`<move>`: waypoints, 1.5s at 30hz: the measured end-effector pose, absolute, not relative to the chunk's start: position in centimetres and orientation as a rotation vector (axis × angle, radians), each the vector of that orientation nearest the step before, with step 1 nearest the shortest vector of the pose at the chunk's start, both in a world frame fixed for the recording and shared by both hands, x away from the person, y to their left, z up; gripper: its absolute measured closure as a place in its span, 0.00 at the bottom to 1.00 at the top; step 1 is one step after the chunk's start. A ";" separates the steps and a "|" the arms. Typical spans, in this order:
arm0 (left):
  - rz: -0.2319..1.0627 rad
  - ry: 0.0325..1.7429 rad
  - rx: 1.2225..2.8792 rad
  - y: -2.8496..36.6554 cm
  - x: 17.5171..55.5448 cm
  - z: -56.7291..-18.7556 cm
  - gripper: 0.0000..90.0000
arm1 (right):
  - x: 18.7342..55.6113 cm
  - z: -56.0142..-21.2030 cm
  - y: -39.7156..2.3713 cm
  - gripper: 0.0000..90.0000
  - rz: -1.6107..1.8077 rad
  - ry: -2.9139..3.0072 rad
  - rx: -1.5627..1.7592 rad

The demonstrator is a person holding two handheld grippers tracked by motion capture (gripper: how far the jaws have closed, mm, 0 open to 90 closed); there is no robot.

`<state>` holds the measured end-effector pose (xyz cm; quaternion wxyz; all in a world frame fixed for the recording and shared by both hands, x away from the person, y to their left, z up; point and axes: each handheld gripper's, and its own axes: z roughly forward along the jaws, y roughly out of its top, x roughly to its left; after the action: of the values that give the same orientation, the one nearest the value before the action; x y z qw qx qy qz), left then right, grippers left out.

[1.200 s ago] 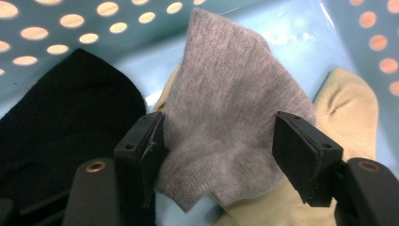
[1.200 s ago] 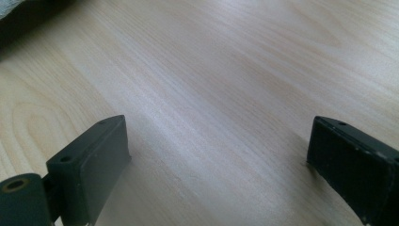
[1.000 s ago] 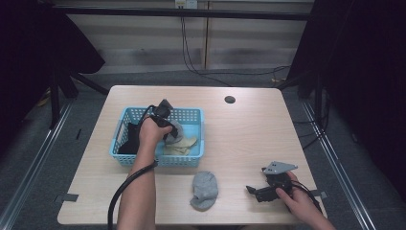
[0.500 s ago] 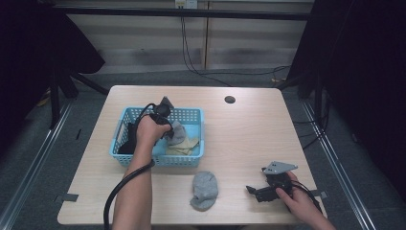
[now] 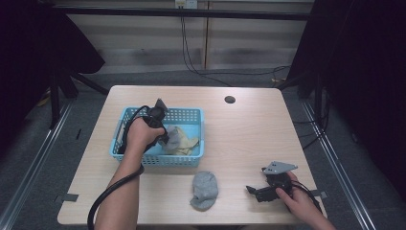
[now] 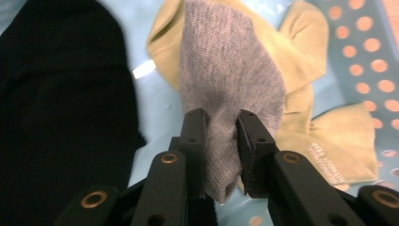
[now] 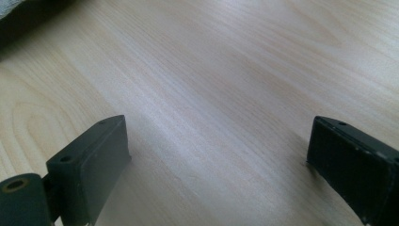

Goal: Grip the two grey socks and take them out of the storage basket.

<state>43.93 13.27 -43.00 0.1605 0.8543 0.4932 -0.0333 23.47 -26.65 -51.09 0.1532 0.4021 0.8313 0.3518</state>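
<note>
Left tongs (image 6: 221, 136) down inside blue basket (image 5: 194, 158), pinching grey sock (image 6: 226, 80) over yellow cloth (image 6: 329, 136), forearm reaching forward. Right tongs (image 7: 216, 165) wide apart, low on worktop (image 5: 249, 124), beside second grey sock (image 5: 204, 189).

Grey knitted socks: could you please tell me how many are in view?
2. One grey knitted sock is pinched in the left gripper over the blue plastic basket; another lies bunched on the wooden table before it. More may hide under other clothes.
</note>
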 end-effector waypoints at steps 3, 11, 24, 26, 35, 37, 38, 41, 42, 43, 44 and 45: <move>-0.071 1.468 2.409 14.3 44.1 -43.4 0.74 | 23.5 -51.1 -26.6 0.06 1.009 2.384 1.153; -0.029 1.531 2.339 14.1 44.7 -44.8 0.48 | 23.5 -51.1 -26.7 0.06 1.009 2.384 1.149; -0.132 1.541 2.384 14.0 44.8 -44.4 0.90 | 23.5 -51.1 -26.7 0.06 1.009 2.384 1.150; -0.137 1.524 2.392 14.0 44.7 -43.9 0.90 | 23.5 -51.1 -26.7 0.06 1.009 2.384 1.150; -0.139 1.478 2.422 13.7 44.5 -41.6 0.90 | 23.5 -51.1 -26.6 0.06 1.009 2.384 1.153; -0.146 1.470 2.445 13.5 44.5 -41.1 0.90 | 23.5 -51.1 -26.7 0.06 1.009 2.384 1.150; -0.141 1.465 2.454 13.4 44.4 -40.9 0.90 | 23.5 -51.1 -26.7 0.06 1.009 2.384 1.150; -0.153 1.450 2.470 13.1 44.3 -40.1 0.90 | 23.5 -51.1 -26.7 0.06 1.009 2.384 1.151; -0.145 1.440 2.484 13.0 44.3 -39.8 0.90 | 23.5 -51.1 -26.7 0.06 1.009 2.384 1.151; -0.139 1.434 2.493 12.9 44.3 -39.5 0.90 | 23.5 -51.1 -26.7 0.06 1.009 2.384 1.151; -0.138 1.422 2.502 12.8 44.2 -39.1 0.90 | 23.5 -51.1 -26.7 0.06 1.009 2.384 1.151; -0.132 1.414 2.510 12.7 44.2 -38.8 0.90 | 23.5 -51.1 -26.7 0.06 1.009 2.384 1.151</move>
<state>44.17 12.71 -38.79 0.1287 0.8632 0.4861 -0.0454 23.48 -26.66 -51.09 0.1536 0.4014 0.8316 0.3518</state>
